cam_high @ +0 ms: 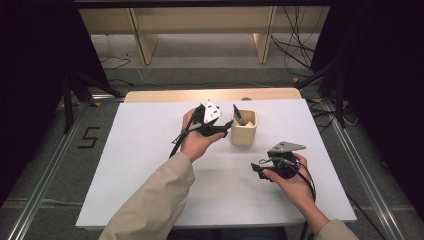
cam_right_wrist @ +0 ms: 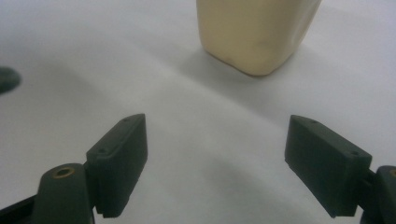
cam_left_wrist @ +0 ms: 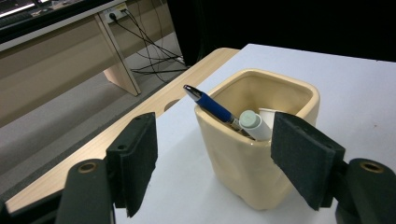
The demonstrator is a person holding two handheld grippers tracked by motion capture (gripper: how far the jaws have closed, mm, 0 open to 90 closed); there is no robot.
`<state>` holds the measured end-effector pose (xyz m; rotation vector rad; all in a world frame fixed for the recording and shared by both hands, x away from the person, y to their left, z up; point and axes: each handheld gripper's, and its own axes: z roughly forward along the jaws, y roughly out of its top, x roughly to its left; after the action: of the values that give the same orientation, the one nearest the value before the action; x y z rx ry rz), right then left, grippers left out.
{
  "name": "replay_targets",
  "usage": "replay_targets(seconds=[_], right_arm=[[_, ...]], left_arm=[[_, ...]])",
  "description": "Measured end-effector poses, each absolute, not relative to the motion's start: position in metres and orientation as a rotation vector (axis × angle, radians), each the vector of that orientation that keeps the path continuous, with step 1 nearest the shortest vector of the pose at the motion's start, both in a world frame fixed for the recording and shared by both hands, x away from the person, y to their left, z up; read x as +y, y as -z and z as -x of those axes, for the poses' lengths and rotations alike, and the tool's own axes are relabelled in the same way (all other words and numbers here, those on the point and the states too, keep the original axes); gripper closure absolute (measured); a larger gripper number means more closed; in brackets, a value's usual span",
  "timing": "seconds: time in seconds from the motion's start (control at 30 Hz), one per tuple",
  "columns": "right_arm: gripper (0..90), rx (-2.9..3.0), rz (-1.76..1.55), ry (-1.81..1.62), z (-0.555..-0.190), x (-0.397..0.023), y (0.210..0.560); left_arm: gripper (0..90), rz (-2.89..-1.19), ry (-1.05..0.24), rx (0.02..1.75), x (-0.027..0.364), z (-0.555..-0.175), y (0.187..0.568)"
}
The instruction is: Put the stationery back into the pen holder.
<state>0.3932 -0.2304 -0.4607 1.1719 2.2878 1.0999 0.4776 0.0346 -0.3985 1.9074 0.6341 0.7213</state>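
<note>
A cream cup (cam_left_wrist: 261, 154) with rounded corners and a squarish mouth stands upright on the white sheet (cam_high: 150, 150) that covers the table, toward its far side and a little right of the middle. Its walls are smooth and slightly dented, and its rim is thick. Three things stand in it, leaning on the near-left wall: one blue pen (cam_left_wrist: 211, 106) with a dark tip that pokes up above the rim, one pale marker (cam_left_wrist: 254, 124) with a greenish-white cap just beside it, and one more white piece (cam_left_wrist: 270, 113) behind them, too hidden to name.

The left gripper (cam_high: 226, 126) hovers just beside the cup on its left, jaws pointed at it. Its pads (cam_left_wrist: 136, 161) stand wide apart with nothing pressed between them; the cup sits beyond them, untouched.

The right gripper (cam_high: 257, 168) is held low over the sheet, nearer the person and to the right, well apart from the cup. Its jaws are also spread wide, with bare sheet between them and the foot of the cup farther off
</note>
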Motion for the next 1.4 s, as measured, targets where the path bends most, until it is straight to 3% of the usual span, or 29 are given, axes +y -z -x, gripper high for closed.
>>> replay_targets(seconds=[1.4], right_arm=[[21.6, 2.283, -1.172, -1.115, -0.392, -0.231, 0.460]], left_arm=[[28.4, -1.974, -0.659, 0.711, 0.108, -0.432, 0.413]])
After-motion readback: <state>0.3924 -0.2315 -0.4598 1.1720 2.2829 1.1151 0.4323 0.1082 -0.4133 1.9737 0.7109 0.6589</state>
